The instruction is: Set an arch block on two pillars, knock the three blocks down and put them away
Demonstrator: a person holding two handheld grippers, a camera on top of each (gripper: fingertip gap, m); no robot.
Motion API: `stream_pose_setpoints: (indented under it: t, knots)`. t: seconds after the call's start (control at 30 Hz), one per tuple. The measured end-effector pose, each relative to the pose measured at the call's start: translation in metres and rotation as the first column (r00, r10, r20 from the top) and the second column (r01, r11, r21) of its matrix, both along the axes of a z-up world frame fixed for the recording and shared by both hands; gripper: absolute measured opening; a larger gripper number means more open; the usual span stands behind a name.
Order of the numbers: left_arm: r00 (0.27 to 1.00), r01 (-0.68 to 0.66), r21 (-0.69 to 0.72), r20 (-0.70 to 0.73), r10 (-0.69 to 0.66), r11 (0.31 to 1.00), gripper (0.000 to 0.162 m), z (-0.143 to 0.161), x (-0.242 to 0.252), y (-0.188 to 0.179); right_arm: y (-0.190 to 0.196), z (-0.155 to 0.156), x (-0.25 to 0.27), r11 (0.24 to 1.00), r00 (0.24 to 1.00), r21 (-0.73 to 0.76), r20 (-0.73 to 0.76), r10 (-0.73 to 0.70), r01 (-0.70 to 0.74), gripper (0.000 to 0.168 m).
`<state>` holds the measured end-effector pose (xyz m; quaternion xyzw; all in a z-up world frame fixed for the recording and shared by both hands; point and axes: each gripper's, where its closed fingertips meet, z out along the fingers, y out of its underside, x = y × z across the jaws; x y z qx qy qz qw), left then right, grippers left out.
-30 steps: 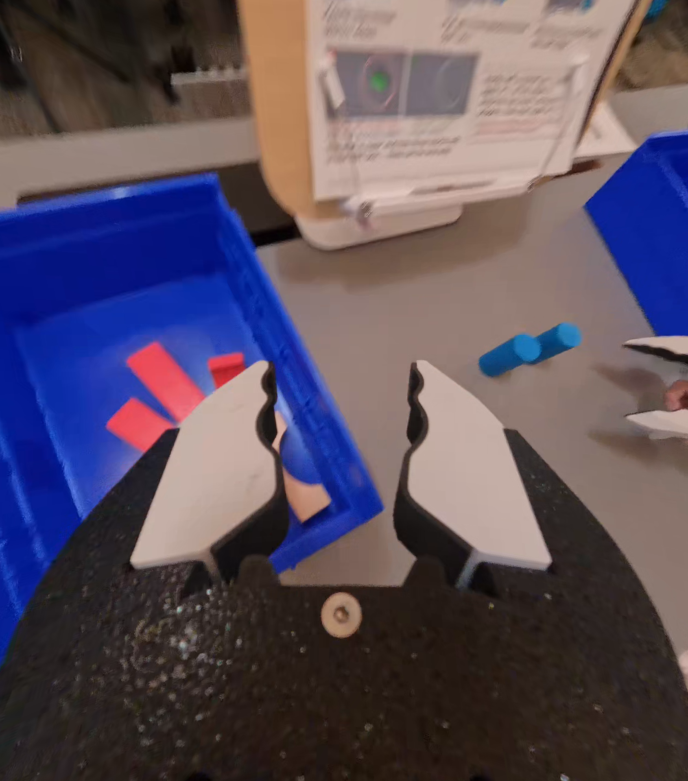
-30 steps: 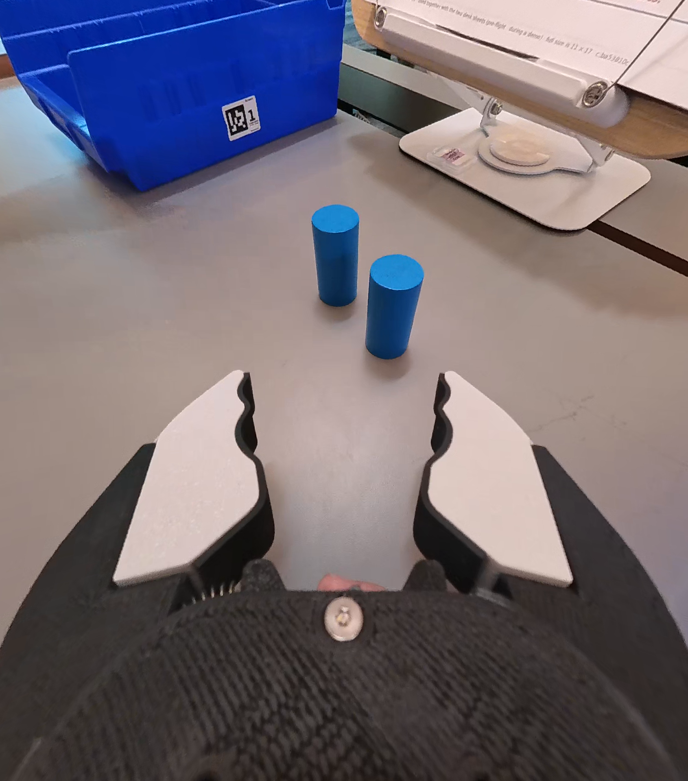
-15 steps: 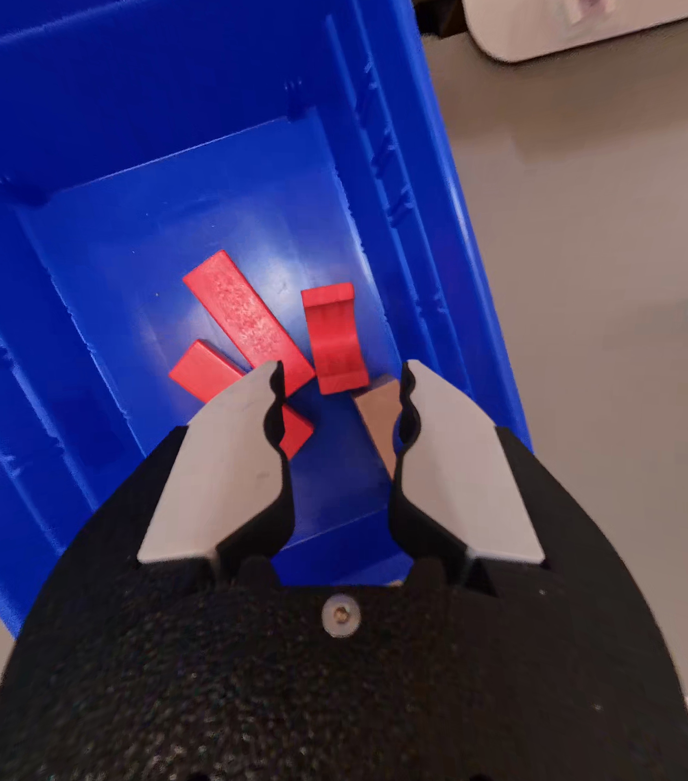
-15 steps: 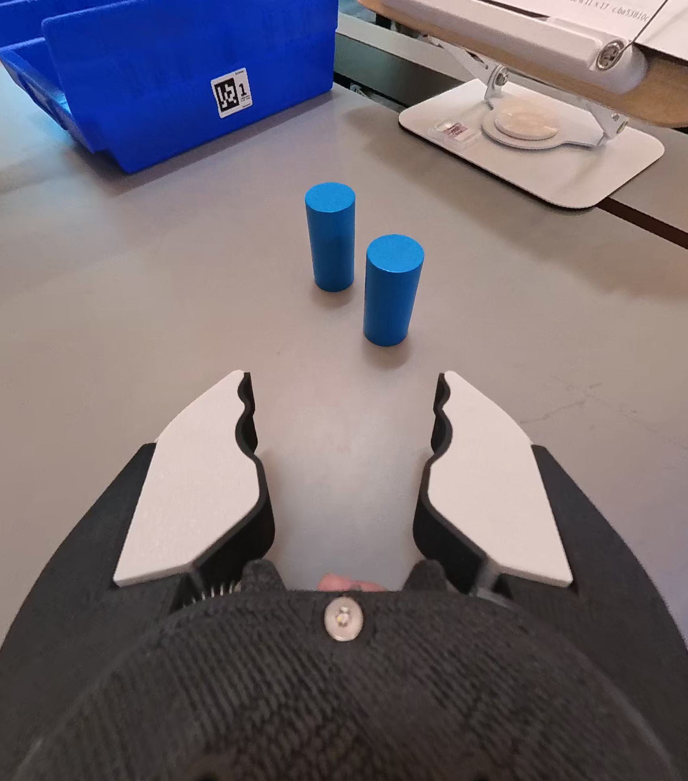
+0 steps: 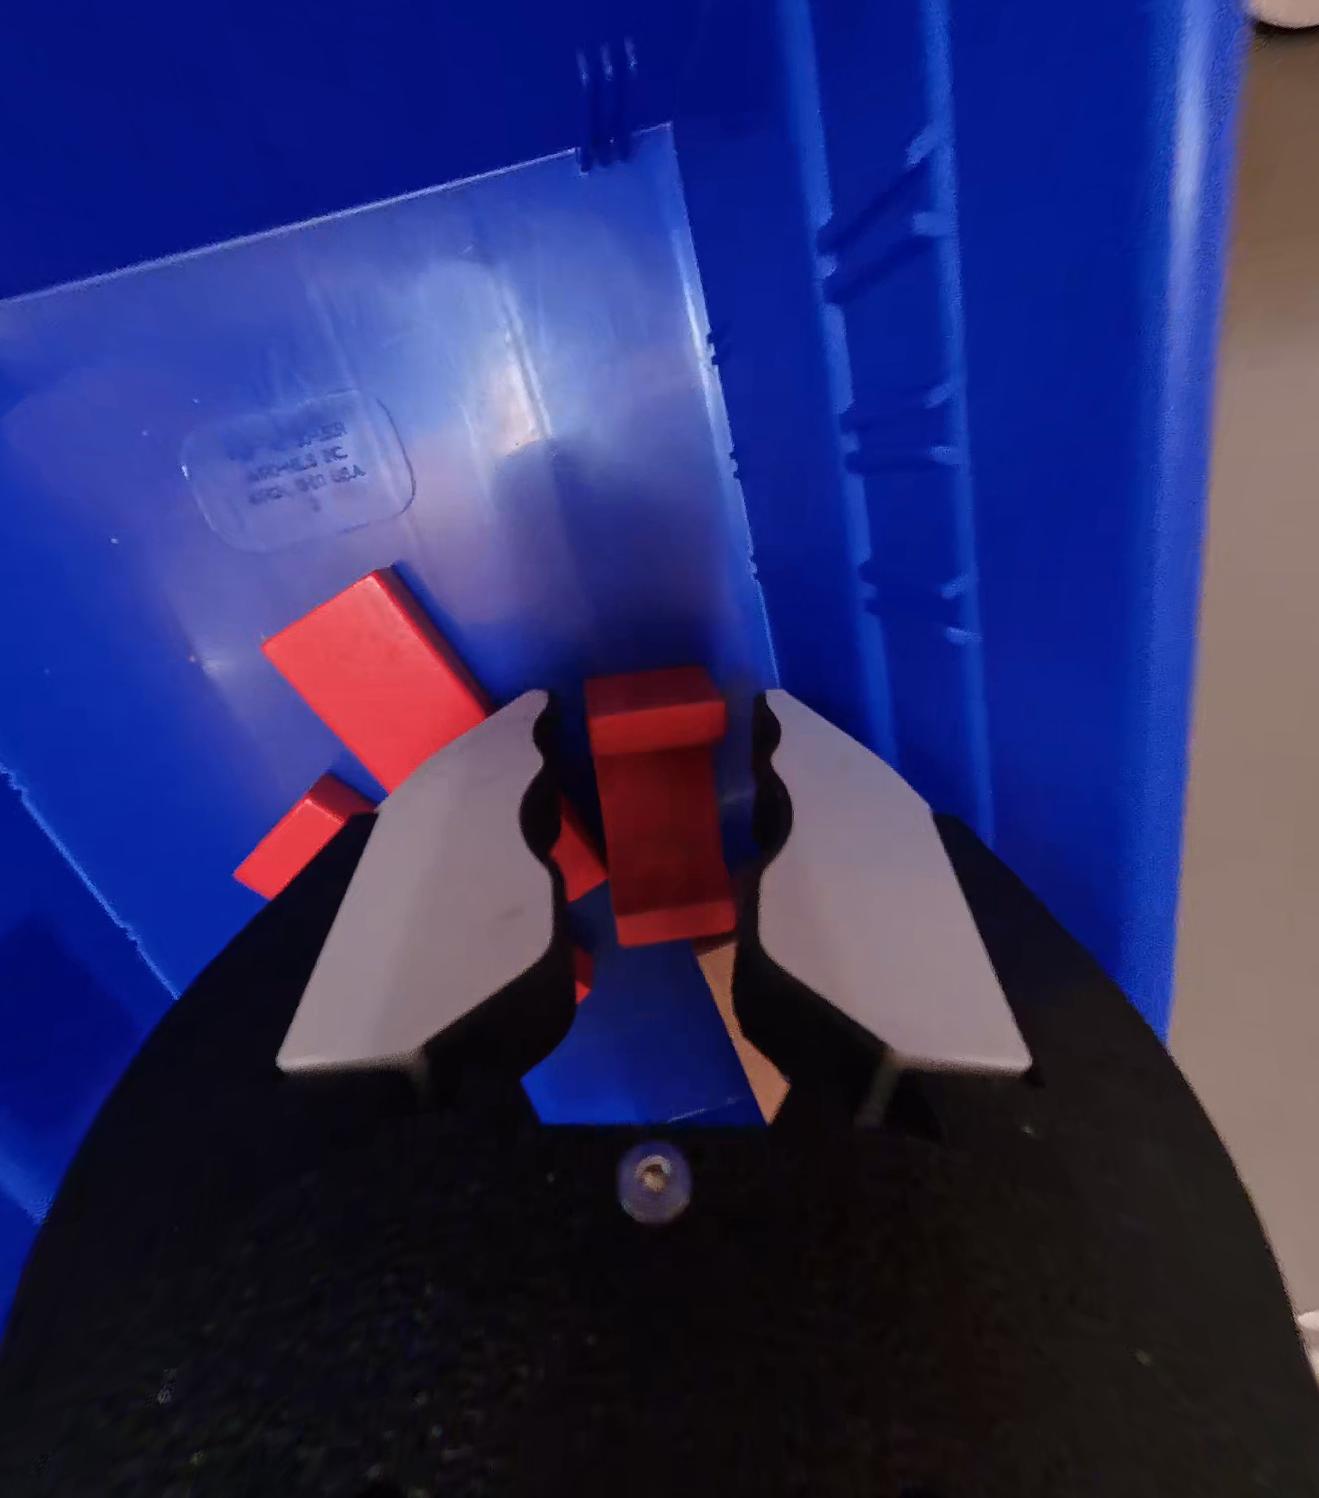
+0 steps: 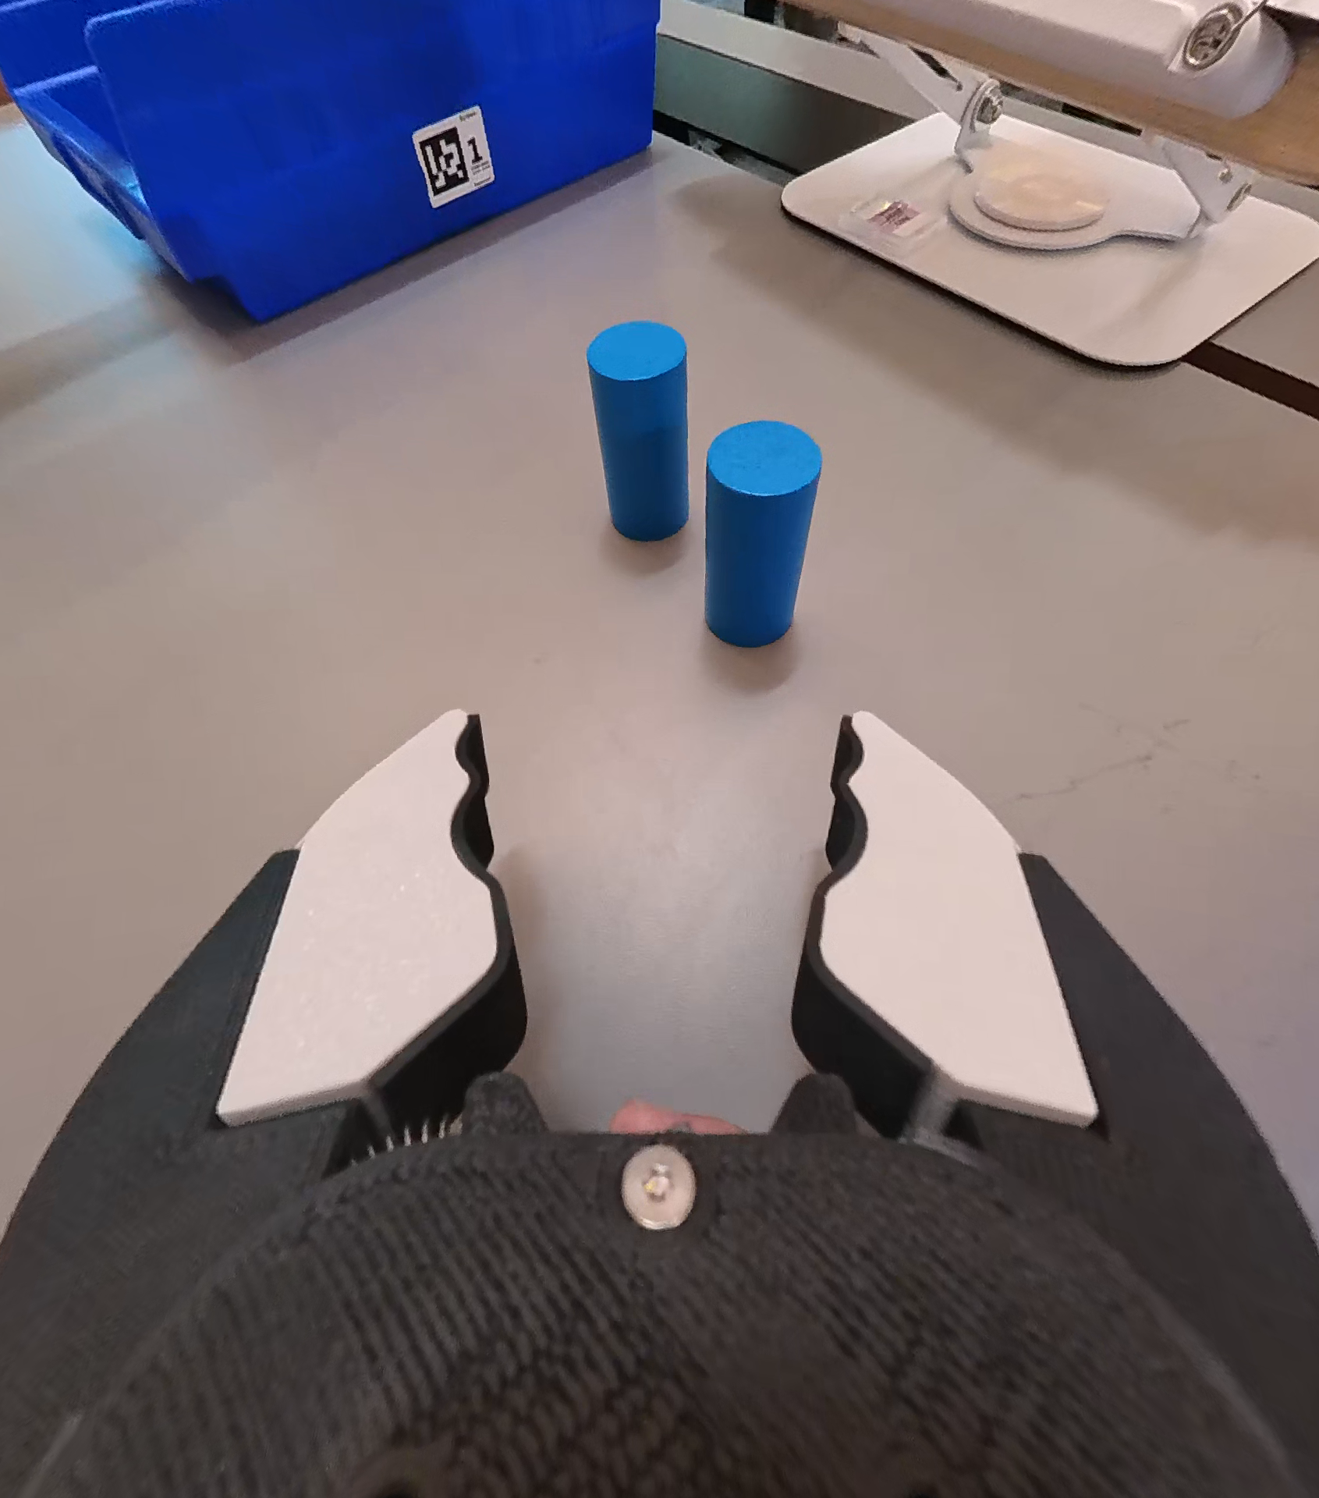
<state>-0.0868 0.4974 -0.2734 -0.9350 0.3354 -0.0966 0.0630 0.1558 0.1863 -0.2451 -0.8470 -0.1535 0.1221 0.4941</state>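
Observation:
My left gripper [image 5: 653, 713] is down inside a blue bin [image 5: 883, 405]. Its jaws are open and straddle a red arch-shaped block [image 5: 660, 819], with small gaps on both sides. A long red block [image 5: 372, 673] and another red block [image 5: 299, 827] lie left of it. A tan block [image 5: 745, 1046] lies under the right finger. My right gripper [image 6: 660, 729] is open and empty above the grey table [image 6: 234, 567]. Two upright blue cylinders stand just ahead of it, the far one [image 6: 640, 438] and the near one [image 6: 757, 543].
In the right wrist view a blue bin [image 6: 299, 146] with a square marker tag stands at the far left. A white stand base [image 6: 1085, 267] holding a board sits at the far right. The left bin's wall rises close to the right of my left gripper. My hands' fingertips stand some 40 centimeters from each other.
My left gripper has swung left over the bin and dropped into it, and its jaws have narrowed around the red arch block. My right gripper has barely moved.

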Motion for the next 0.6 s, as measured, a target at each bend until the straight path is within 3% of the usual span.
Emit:
stream_pose_setpoints:
  t: [0.13, 0.37, 0.47, 0.6]
  knots:
    - [1.0, -0.025, -0.015, 0.011, 0.025, 1.0, 0.036, -0.01, 0.0, -0.002, 0.0, -0.001, 0.0, 1.0, 1.0, -0.004, -0.009, -0.001, 0.001, 0.083]
    - [0.995, 0.002, 0.085, 0.101, -0.011, 0.996, 0.035, -0.005, 0.001, 0.002, 0.0, -0.002, -0.005, 1.0, 1.0, -0.004, 0.002, 0.012, -0.012, 0.082]
    - [0.982, -0.017, 0.161, 0.189, -0.014, 0.987, 0.035, 0.017, 0.001, 0.008, 0.001, 0.003, -0.004, 1.0, 1.0, 0.011, 0.013, 0.005, -0.005, 0.082]
    - [0.928, -0.05, 0.306, 0.367, -0.069, 0.951, 0.034, 0.083, 0.0, 0.014, 0.001, 0.017, -0.008, 0.998, 1.0, 0.065, -0.01, 0.007, -0.006, 0.082]
